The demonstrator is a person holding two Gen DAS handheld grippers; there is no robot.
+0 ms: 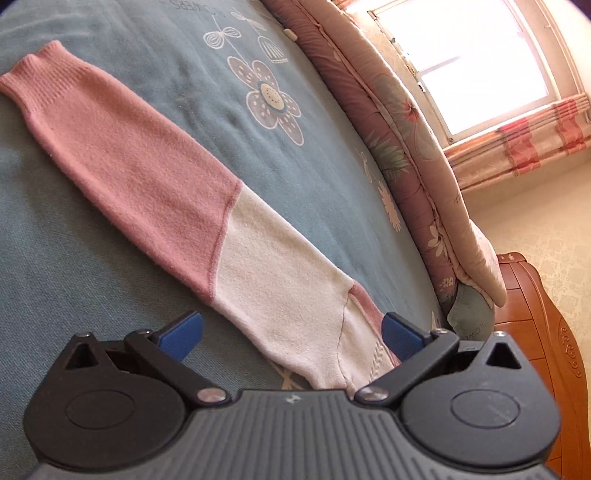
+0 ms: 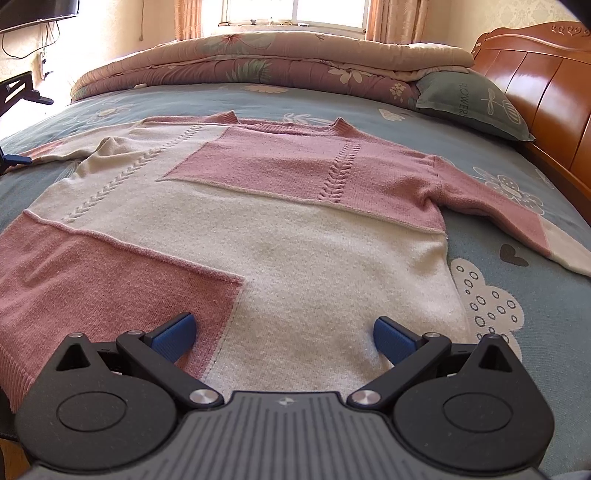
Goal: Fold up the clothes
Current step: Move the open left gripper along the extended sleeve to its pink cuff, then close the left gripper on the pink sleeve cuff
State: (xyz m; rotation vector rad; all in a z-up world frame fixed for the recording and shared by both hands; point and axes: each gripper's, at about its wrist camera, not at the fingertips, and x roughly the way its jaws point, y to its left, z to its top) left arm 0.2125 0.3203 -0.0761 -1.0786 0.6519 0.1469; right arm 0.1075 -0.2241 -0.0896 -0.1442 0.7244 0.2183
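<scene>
A pink and cream knit sweater lies flat, front up, on the blue bedspread, both sleeves spread out. My right gripper is open, low over the sweater's hem, touching nothing. In the left wrist view one sleeve stretches away, cream near me and pink toward the ribbed cuff. My left gripper is open, its blue pads either side of the sleeve's cream shoulder end, holding nothing. A blue fingertip of the left gripper shows at the far left of the right wrist view by that sleeve.
A rolled floral quilt lies along the bed's far side under a window. A green pillow rests against the wooden headboard on the right. A dark stand is at the left.
</scene>
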